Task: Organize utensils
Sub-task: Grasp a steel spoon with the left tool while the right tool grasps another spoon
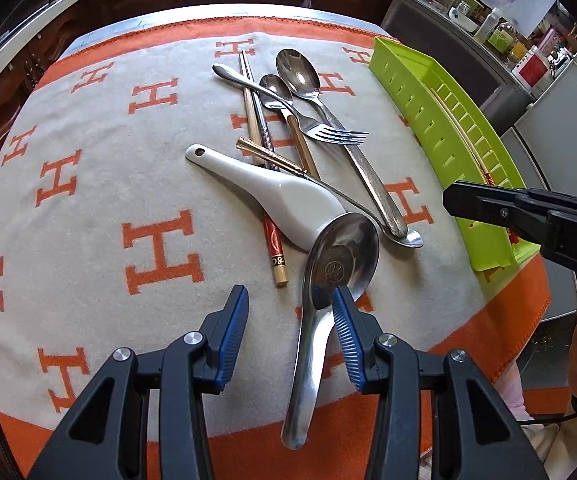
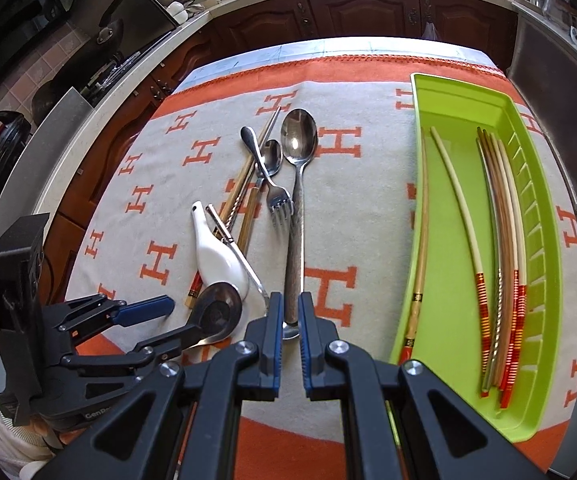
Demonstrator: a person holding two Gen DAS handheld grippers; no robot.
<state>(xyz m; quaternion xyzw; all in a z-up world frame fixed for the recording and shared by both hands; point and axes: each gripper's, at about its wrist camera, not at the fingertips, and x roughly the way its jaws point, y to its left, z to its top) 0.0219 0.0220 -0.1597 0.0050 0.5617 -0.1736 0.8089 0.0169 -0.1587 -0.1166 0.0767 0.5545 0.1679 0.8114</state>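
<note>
A pile of utensils lies mid-cloth: a white ceramic spoon (image 1: 284,196), a steel soup spoon (image 1: 340,260), a fork (image 1: 328,130), a big spoon (image 1: 300,74), a small spoon (image 1: 275,90) and chopsticks (image 1: 254,108). My left gripper (image 1: 290,302) is open, its fingers either side of the steel soup spoon's handle, the right pad (image 1: 344,316) touching it. My right gripper (image 2: 290,312) is nearly closed and empty above the big spoon's handle (image 2: 294,248). The green tray (image 2: 444,100) holds several chopsticks (image 2: 504,232).
The orange and grey H-pattern cloth (image 1: 88,208) covers the table. The tray sits along the cloth's right side (image 1: 408,76). Dark wood cabinets (image 2: 360,12) stand behind the table and a counter with jars (image 1: 500,32) stands at the right.
</note>
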